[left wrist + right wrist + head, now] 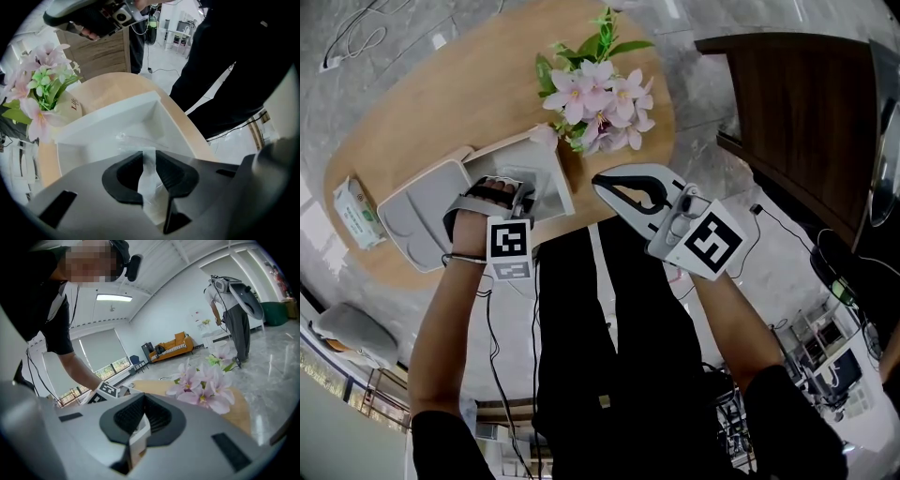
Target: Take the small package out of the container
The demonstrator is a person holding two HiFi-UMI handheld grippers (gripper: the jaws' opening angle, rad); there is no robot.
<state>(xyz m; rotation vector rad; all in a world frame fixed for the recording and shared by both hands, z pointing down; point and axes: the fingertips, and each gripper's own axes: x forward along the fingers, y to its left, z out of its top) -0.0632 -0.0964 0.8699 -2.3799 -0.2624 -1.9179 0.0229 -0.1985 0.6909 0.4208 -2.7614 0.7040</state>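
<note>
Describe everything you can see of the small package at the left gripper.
The small package is a thin, crinkled pouch of translucent whitish plastic film. It stands on edge, pinched between the left gripper's black ribbed fingers. A clear edge pokes out past their tips, above the white container's compartment. Whether it touches the container cannot be told; its contents do not show.

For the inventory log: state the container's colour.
White container, clearest in the left gripper view.
</note>
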